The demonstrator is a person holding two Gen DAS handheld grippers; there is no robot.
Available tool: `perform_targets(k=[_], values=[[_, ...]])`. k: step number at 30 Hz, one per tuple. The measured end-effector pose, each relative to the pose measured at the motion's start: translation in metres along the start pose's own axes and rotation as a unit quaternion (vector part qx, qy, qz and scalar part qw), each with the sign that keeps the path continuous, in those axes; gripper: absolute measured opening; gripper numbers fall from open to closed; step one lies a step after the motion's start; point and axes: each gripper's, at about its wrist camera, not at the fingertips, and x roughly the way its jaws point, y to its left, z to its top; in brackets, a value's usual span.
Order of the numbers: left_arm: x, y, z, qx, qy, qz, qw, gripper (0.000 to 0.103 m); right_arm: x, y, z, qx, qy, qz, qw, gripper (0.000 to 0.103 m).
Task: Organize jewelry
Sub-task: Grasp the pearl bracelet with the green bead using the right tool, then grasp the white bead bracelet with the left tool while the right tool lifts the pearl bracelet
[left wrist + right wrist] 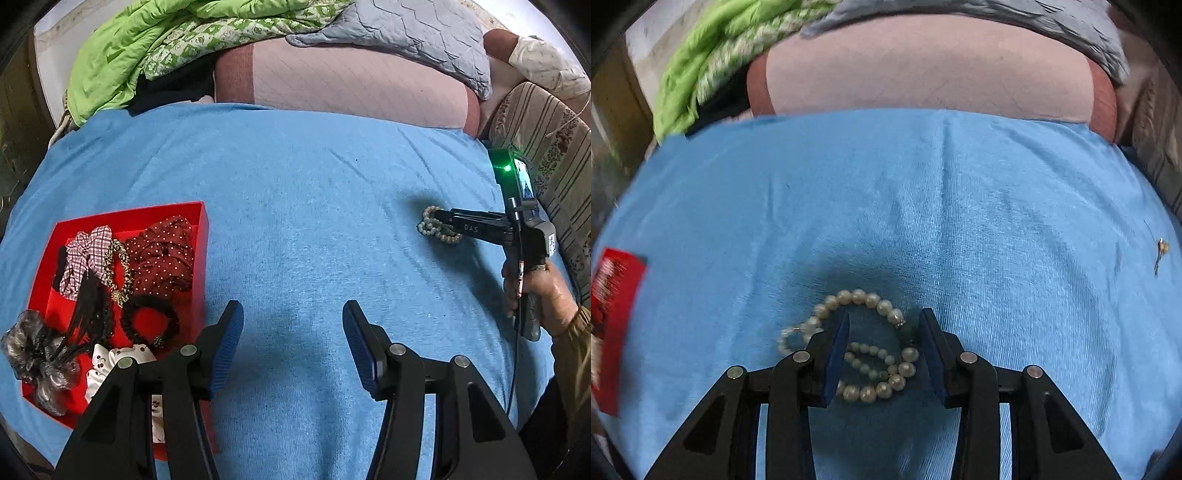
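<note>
We note the left gripper (292, 314) held low and level, its blue-padded fingers (229, 341) spread wide with nothing between them. The right gripper (882, 325) points leftward, gripped from below by the right hand (535, 295); its fingers (836, 354) stand parted, not clamped.

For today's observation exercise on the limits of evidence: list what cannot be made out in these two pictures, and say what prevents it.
- Red box, right wrist view: blurred and cut off by the left edge; contents unreadable.
- Small object on the blue cloth, right wrist view: too small to identify.
- White scrunchie, left wrist view: partly hidden behind the left tool.
- Pearl beads, left wrist view: partly covered by the right tool; its grip is unclear there.
</note>
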Motion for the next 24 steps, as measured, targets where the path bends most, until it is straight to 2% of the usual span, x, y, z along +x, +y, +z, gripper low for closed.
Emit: perform_targets(k=[2,3,4,8,12,14,16,17,19,20,21,23,24], values=[[0.003,0.001,0.0,0.001,0.002,0.001,1.0,0.055,0.001,-0.003,0.001,0.007,-0.004,-0.005,1.0,0.025],[0.005,0.0,0.0,0.001,0.003,0.001,1.0,0.055,0.001,-0.006,0.001,0.013,-0.003,-0.005,1.0,0.016],[0.006,-0.001,0.0,0.0,0.004,0.001,1.0,0.055,0.0,-0.01,0.002,0.019,-0.002,-0.004,1.0,0.013],[0.006,-0.007,0.0,-0.001,0.005,-0.01,0.9999,0.055,-0.01,-0.033,-0.006,0.05,0.007,-0.013,0.999,0.013],[0.008,-0.023,0.004,0.009,0.007,-0.023,0.9997,0.055,-0.033,-0.058,-0.037,0.086,0.026,-0.008,0.996,0.013],[0.012,-0.036,0.007,0.014,0.009,-0.032,0.9993,0.055,-0.05,-0.063,-0.06,0.102,0.043,0.009,0.994,0.013],[0.017,-0.048,0.01,0.02,0.011,-0.041,0.9989,0.055,-0.062,-0.062,-0.079,0.121,0.061,0.049,0.99,0.013],[0.018,-0.055,0.012,0.023,0.011,-0.046,0.9986,0.055,-0.073,-0.055,-0.092,0.124,0.07,0.091,0.986,0.013],[0.021,-0.068,0.015,0.026,0.01,-0.051,0.9983,0.055,-0.089,-0.041,-0.104,0.106,0.06,0.158,0.98,0.013],[0.022,-0.072,0.015,0.028,0.011,-0.052,0.9982,0.055,-0.105,-0.03,-0.108,0.088,0.037,0.218,0.971,0.013],[0.022,-0.076,0.015,0.03,0.011,-0.053,0.9981,0.055,-0.116,-0.025,-0.109,0.076,0.017,0.256,0.963,0.013],[0.021,-0.083,0.015,0.039,0.013,-0.049,0.9979,0.055,-0.139,-0.021,-0.105,0.062,-0.027,0.31,0.948,0.013],[0.021,-0.085,0.015,0.042,0.014,-0.048,0.9978,0.055,-0.145,-0.022,-0.103,0.06,-0.041,0.314,0.947,0.013]])
